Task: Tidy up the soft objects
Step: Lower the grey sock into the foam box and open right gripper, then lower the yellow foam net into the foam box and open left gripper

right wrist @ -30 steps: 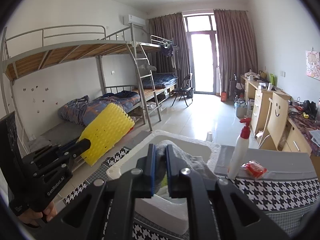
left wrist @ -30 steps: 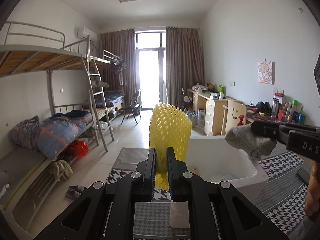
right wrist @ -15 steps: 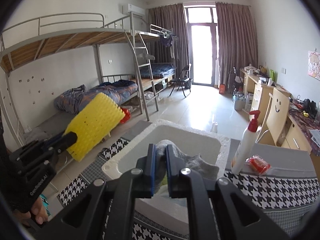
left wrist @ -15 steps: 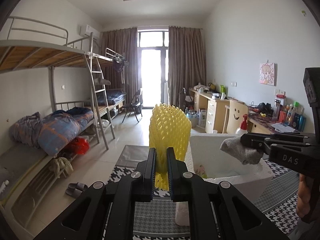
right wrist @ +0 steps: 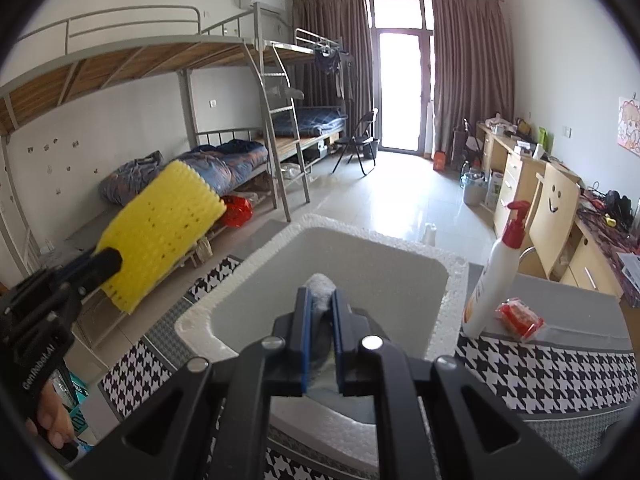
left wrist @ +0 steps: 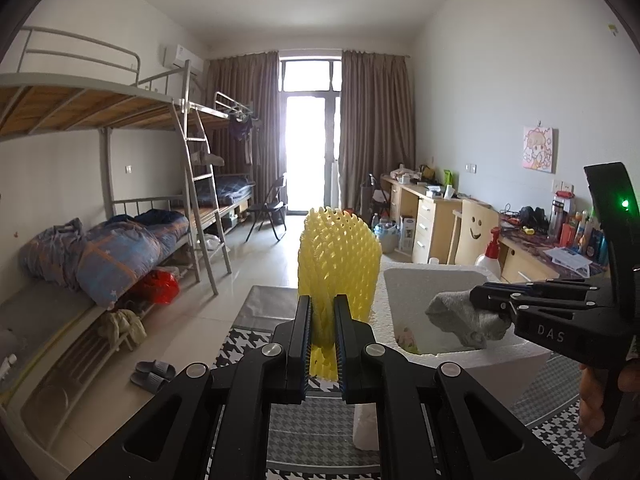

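My left gripper (left wrist: 322, 312) is shut on a yellow foam net sleeve (left wrist: 340, 256), held upright above the table to the left of a white foam box (left wrist: 424, 276). The sleeve also shows in the right wrist view (right wrist: 160, 232), left of the box (right wrist: 452, 296). My right gripper (right wrist: 320, 300) is shut on a grey cloth (right wrist: 320, 284) and holds it over the box's opening. In the left wrist view the cloth (left wrist: 464, 316) hangs from that gripper (left wrist: 476, 298) just above the box's near rim. Some coloured items lie at the box's bottom.
The table has a black-and-white houndstooth cover (right wrist: 544, 368). A white pump bottle with a red top (right wrist: 496, 272) and a red packet (right wrist: 520, 316) stand right of the box. Bunk beds (left wrist: 120, 240) line the left wall, desks (left wrist: 436, 208) the right.
My right gripper has lowered the grey cloth toward the box and moved nearer over its opening. The left gripper with the yellow sleeve has stayed about where it was.
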Tool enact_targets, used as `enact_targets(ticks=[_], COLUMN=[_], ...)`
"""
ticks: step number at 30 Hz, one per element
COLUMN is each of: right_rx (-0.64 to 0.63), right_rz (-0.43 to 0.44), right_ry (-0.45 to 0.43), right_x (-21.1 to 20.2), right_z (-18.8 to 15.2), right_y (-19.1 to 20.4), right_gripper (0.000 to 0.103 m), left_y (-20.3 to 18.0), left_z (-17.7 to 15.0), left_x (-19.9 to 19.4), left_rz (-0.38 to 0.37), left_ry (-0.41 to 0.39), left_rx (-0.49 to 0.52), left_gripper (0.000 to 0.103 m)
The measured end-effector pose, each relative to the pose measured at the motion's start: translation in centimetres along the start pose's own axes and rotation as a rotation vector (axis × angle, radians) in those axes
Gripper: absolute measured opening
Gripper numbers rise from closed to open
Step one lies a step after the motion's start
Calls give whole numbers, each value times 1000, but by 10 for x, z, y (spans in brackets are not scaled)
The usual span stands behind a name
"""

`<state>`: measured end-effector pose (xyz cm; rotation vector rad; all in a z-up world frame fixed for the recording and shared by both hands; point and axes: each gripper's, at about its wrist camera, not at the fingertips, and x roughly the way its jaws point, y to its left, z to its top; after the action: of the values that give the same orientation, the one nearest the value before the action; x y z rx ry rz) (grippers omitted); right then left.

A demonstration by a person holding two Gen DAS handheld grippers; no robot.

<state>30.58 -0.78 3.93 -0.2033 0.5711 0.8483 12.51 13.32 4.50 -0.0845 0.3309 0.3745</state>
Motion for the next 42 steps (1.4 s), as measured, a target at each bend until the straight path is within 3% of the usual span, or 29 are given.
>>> enact_targets(ticks=[8, 10, 11, 12, 14, 29, 33, 42], right_rx=[-7, 9, 10, 6, -21, -23, -17, 21], right_rz=[-5, 3, -5, -12, -23, -33, -53, -70], right_ry=[48, 58, 59, 60, 44, -21, -47, -76], right_x=[13, 16, 17, 17, 16, -11, -21, -38], right_z=[-2, -3, -3, -4, -5, -8, -9, -11], right_y=[2, -1, -2, -2, 1, -4, -8, -21], right_gripper=[13, 18, 30, 52, 81, 84, 93, 95], left_y=[-1, 0, 0, 0, 0, -13, -17, -33], left_z=[0, 0, 0, 0, 0, 4, 6, 12], left_x=[-1, -1, -1, -1, -1, -1, 0, 2], left_rz=[-5, -5, -6, -7, -10, -45, -61, -94], left_ry=[0, 0, 1, 1, 0, -2, -5, -10], left_rx=[0, -3, -1, -2, -2, 25, 32, 54], left_gripper=[11, 11, 11, 11, 11, 11, 11, 11])
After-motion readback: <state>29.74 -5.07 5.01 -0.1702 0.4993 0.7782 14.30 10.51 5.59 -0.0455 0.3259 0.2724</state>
